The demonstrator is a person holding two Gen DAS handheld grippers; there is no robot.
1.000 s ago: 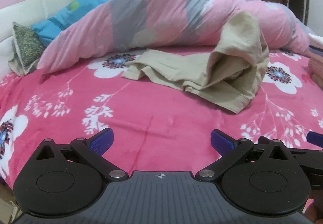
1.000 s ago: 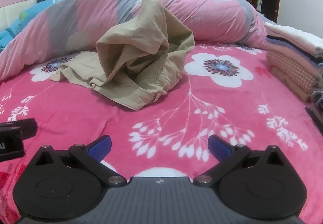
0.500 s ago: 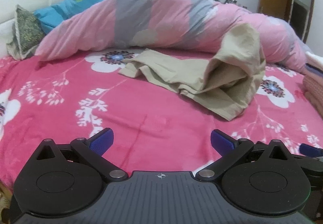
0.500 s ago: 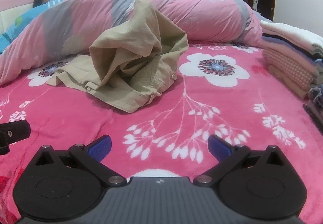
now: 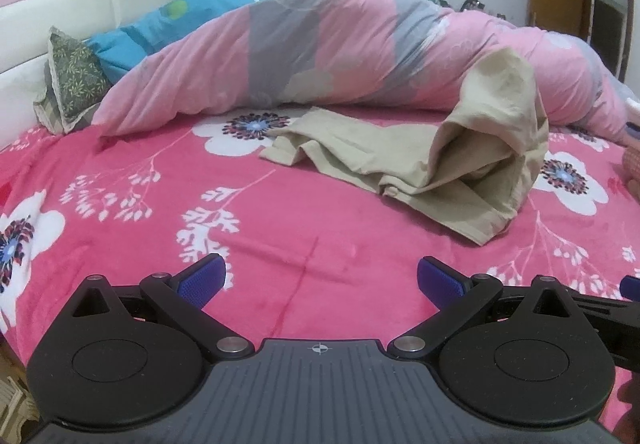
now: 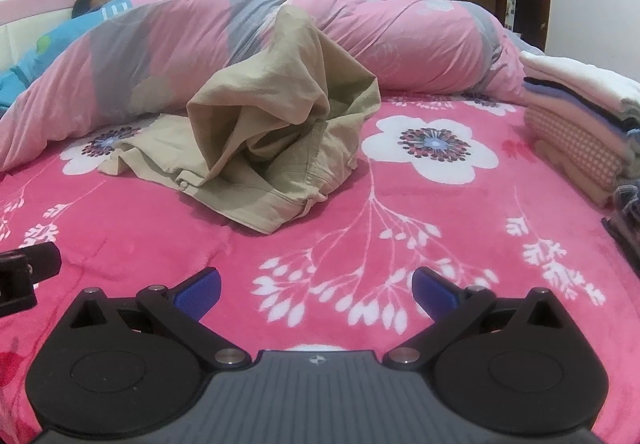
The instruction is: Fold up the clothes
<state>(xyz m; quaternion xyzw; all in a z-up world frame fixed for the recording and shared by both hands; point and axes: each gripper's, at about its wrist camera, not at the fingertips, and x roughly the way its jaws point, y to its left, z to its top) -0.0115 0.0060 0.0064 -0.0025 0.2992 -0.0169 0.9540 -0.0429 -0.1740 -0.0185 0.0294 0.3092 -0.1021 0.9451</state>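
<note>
Pink floral bedspread [image 5: 304,256] carries crumpled khaki trousers [image 6: 256,148], leaning against the duvet [image 6: 168,56]. Left gripper [image 5: 321,278] and right gripper [image 6: 316,286], both spread and empty, should each pinch a waistband corner before spreading it flat.

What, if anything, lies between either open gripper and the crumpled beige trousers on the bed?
Nothing visible. Only bare pink floral bedspread separates the right gripper and the left gripper from the beige trousers. The folded stack sits off to the right, and the quilt lies behind the trousers.
</note>
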